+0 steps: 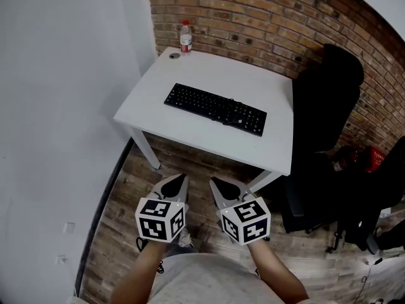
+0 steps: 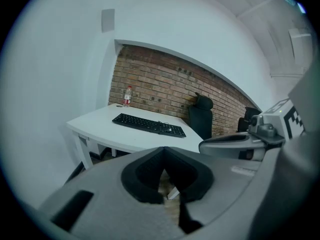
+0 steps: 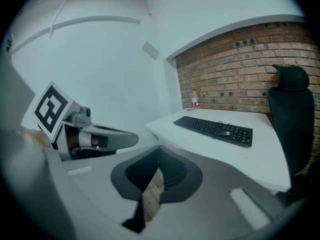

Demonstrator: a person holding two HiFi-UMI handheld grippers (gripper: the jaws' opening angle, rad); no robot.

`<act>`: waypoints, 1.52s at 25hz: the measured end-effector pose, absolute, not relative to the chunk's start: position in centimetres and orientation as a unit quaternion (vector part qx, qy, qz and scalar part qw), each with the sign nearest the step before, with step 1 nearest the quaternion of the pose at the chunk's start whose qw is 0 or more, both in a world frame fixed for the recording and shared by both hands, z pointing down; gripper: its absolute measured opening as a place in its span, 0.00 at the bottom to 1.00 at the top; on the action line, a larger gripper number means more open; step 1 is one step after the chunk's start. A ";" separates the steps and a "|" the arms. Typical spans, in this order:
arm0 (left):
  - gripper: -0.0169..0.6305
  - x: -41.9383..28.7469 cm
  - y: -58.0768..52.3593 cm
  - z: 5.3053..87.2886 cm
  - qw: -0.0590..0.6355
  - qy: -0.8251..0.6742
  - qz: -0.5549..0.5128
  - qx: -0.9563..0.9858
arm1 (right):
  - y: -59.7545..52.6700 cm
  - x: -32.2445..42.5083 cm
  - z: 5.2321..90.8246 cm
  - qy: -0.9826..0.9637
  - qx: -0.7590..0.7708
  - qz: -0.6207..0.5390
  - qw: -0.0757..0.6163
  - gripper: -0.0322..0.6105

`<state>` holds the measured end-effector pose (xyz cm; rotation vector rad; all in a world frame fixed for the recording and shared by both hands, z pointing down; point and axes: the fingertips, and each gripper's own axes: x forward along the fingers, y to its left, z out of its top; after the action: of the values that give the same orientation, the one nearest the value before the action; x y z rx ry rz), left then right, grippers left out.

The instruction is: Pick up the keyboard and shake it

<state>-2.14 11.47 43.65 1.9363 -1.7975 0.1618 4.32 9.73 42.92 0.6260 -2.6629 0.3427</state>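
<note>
A black keyboard (image 1: pixel 215 108) lies across the middle of the white table (image 1: pixel 158 122), its cable bunched on top of its right half. It shows too in the left gripper view as the keyboard (image 2: pixel 148 124) and in the right gripper view as the keyboard (image 3: pixel 214 129). My left gripper (image 1: pixel 181 178) and right gripper (image 1: pixel 215 182) hang side by side over the wooden floor, short of the table's near edge. Both are shut with nothing between the jaws.
A water bottle (image 1: pixel 185 38) and a small round object (image 1: pixel 174 56) stand at the table's far left corner by the brick wall. A black office chair (image 1: pixel 326 100) sits at the table's right. A white wall runs along the left; bags and a red basket (image 1: pixel 376 159) lie far right.
</note>
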 end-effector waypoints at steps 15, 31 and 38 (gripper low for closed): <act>0.01 -11.8 8.7 42.8 0.243 -0.649 0.047 0.720 | 7.5 -5.4 41.9 -0.945 0.237 0.110 0.198 0.07; 0.01 -12.8 -0.4 44.3 0.246 -0.624 0.069 0.738 | -1.1 -6.8 43.2 -0.938 0.262 0.130 0.187 0.07; 0.01 -12.4 -7.1 44.5 0.247 -0.618 0.077 0.742 | -7.1 -6.8 43.9 -0.937 0.259 0.141 0.189 0.07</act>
<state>-12.41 -7.15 44.55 2.0239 -1.6863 0.2098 -6.83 -7.10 43.87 0.7285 -2.6339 0.3956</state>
